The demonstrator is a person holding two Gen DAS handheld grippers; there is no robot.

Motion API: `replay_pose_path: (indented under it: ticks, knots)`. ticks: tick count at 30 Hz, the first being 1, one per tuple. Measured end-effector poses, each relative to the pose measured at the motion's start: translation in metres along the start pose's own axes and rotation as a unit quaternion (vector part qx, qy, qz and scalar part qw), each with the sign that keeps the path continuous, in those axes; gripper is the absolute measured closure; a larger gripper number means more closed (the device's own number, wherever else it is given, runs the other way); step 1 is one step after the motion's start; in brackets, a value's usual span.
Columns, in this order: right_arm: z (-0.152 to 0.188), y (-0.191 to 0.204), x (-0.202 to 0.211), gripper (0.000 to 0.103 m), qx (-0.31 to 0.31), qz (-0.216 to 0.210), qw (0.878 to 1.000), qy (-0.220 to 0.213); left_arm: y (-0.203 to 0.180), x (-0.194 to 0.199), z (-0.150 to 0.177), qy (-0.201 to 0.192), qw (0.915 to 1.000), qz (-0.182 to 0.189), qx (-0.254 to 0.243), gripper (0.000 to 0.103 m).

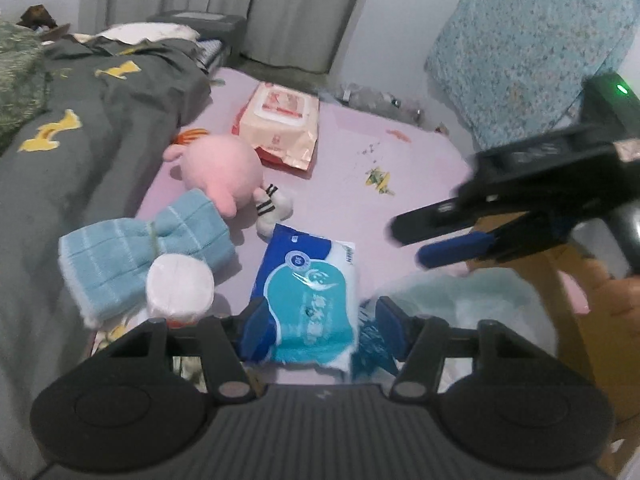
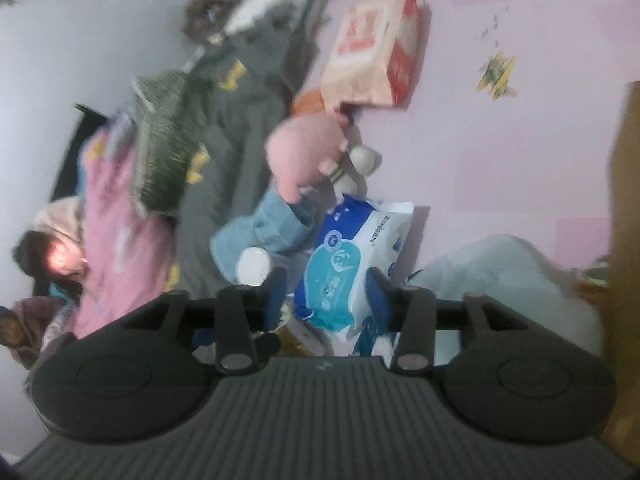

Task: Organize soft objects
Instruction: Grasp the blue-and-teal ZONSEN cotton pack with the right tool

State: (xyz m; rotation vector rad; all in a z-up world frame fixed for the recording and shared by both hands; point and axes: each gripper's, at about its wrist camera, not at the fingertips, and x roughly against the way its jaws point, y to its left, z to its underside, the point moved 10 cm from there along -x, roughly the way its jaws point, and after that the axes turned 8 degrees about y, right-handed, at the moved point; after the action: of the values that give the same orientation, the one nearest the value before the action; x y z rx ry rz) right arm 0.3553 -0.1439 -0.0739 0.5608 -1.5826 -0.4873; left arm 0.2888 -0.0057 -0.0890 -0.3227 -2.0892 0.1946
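A blue and teal tissue pack (image 1: 308, 292) (image 2: 344, 264) lies on the pink sheet (image 1: 360, 148). My left gripper (image 1: 325, 320) hovers just over its near end, jaws open to either side, and I see no pad pressing on it. My right gripper (image 1: 412, 244) (image 2: 326, 292) hangs open and empty above the sheet to the pack's right. Beside the pack are a light blue towel (image 1: 132, 248) (image 2: 264, 228), a white roll (image 1: 180, 284) (image 2: 253, 266) and a pink plush (image 1: 220, 168) (image 2: 300, 152). A red and cream wipes pack (image 1: 280, 120) (image 2: 372, 52) lies farther back.
A grey quilt with yellow shapes (image 1: 80, 140) (image 2: 240, 120) covers the bed's left side. A pale mint fluffy cloth (image 1: 460, 300) (image 2: 500, 276) sits by a cardboard box (image 1: 580, 320) (image 2: 624, 200) at the right. A teal blanket (image 1: 520, 52) hangs at the back right.
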Motion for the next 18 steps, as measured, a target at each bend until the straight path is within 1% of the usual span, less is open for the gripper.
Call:
replay_pose_path:
  ticks: [2, 5, 7, 9, 10, 14, 17, 18]
  knots:
    - [-0.011, -0.007, -0.027, 0.053, -0.025, 0.017, 0.999, 0.02, 0.003, -0.017, -0.005, 0.014, 0.9999, -0.001, -0.006, 0.038]
    - [-0.021, -0.019, -0.058, 0.052, -0.055, 0.038, 0.997, 0.041, 0.012, -0.043, -0.01, 0.053, 0.9986, 0.002, 0.006, 0.039]
    - [-0.024, -0.028, -0.073, 0.052, -0.065, 0.046, 0.995, 0.052, 0.016, -0.055, -0.013, 0.065, 0.9977, 0.009, 0.014, 0.039]
    - [-0.027, -0.032, -0.085, 0.051, -0.073, 0.047, 0.994, 0.061, 0.02, -0.064, -0.015, 0.08, 0.9966, 0.006, 0.02, 0.04]
    - [-0.028, -0.034, -0.09, 0.051, -0.074, 0.049, 0.994, 0.062, 0.021, -0.067, -0.016, 0.08, 0.9967, 0.001, 0.017, 0.041]
    - [-0.033, -0.034, -0.098, 0.052, -0.077, 0.032, 0.995, 0.058, 0.017, -0.073, -0.021, 0.085, 0.9963, -0.011, 0.005, 0.039]
    - [-0.034, -0.035, -0.101, 0.054, -0.077, 0.03, 0.995, 0.055, 0.015, -0.076, -0.022, 0.088, 0.9959, -0.021, 0.003, 0.04]
    - [-0.034, -0.035, -0.1, 0.057, -0.076, 0.027, 0.995, 0.052, 0.015, -0.076, -0.023, 0.088, 0.9959, -0.021, 0.006, 0.04]
